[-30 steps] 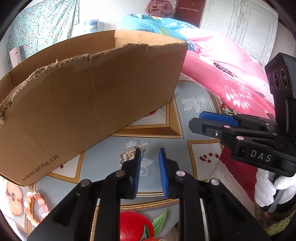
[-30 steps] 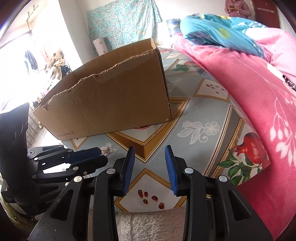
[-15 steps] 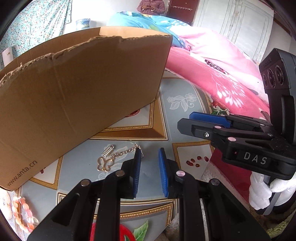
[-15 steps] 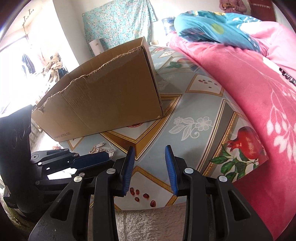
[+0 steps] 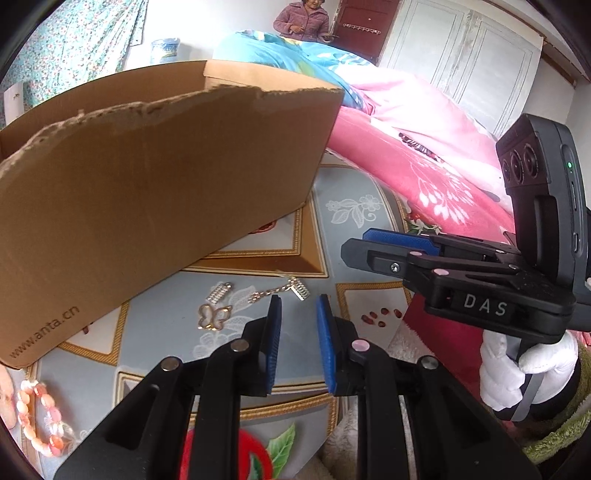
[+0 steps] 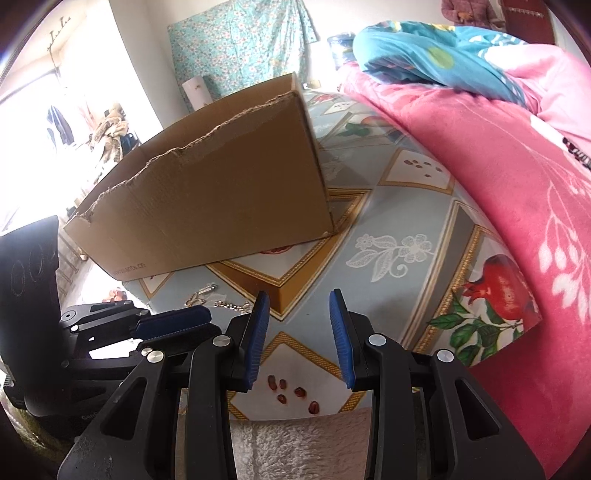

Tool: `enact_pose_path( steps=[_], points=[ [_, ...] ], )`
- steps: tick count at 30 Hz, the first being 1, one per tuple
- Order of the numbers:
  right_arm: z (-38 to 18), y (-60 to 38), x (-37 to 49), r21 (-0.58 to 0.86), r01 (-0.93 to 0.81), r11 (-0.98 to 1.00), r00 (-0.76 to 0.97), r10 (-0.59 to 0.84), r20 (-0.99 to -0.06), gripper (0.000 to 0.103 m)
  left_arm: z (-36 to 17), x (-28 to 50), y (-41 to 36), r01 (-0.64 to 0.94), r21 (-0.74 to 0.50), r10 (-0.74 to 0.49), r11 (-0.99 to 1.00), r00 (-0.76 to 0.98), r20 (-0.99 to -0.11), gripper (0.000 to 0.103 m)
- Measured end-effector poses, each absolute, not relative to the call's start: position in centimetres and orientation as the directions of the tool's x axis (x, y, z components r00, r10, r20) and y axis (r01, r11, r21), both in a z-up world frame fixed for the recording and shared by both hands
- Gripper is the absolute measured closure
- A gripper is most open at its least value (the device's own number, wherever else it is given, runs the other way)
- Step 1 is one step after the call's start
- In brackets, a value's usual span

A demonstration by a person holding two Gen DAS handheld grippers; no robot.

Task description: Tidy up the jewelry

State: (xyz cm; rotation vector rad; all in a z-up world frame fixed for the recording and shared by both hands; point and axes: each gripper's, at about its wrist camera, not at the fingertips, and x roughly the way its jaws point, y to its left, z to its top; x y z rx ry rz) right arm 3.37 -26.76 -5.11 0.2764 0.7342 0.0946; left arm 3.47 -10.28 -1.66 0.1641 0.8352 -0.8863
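Chain [image 5: 275, 293] thin, floppy, light; pinch at clasp end. Left gripper [image 5: 298, 301] and right gripper [image 6: 299, 295] both apart, empty.

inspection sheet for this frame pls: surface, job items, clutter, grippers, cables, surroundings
Surface: patterned tablecloth, fruit and flower print.
Job's things: butterfly pendant, chain, small silver clip and bead bracelet lie loose in front of the box; box inside not visible.
Clutter: nothing seen.
Grippers: left gripper open, empty, just short of the chain; right gripper open, empty, over bare cloth.
Cables: nothing seen.
Surroundings: pink blanket, a person at the back by a door.
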Motion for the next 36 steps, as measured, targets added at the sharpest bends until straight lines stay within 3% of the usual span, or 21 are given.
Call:
enact_pose_path(
  steps=[11, 15, 20, 22, 36],
  points=[
    [-6.1, -20.9, 5.5, 0.043, -0.165, 0.985, 0.698, 0.147, -0.701, 0.08, -1.3, 4.4, -7.2, 0.685, -0.127, -0.548, 0.718, 0.442, -0.71, 0.084],
    [-5.9, -20.4, 5.9, -0.013, -0.206, 0.979, 0.675, 0.132, -0.726, 0.097, -1.2, 4.5, -7.1, 0.689, -0.107, -0.544, 0.717, 0.457, -0.704, 0.084],
    [-5.6, -21.9, 6.6, 0.067, -0.182, 0.981, 0.651, 0.171, -0.74, 0.098, -1.1, 4.4, -7.8, 0.702, -0.064, -0.535, 0.709, 0.476, -0.698, 0.084],
    [-5.4, -22.6, 6.6, 0.101, -0.168, 0.98, 0.656, 0.188, -0.731, 0.103, -1.0, 4.2, -8.1, 0.709, -0.051, -0.534, 0.703, 0.479, -0.697, 0.084],
    [-3.8, -26.5, 5.5, 0.224, -0.111, 0.968, 0.72, 0.234, -0.654, 0.103, -1.9, 4.9, -11.9, 0.732, 0.104, -0.431, 0.674, 0.503, -0.749, 0.084]
  ],
)
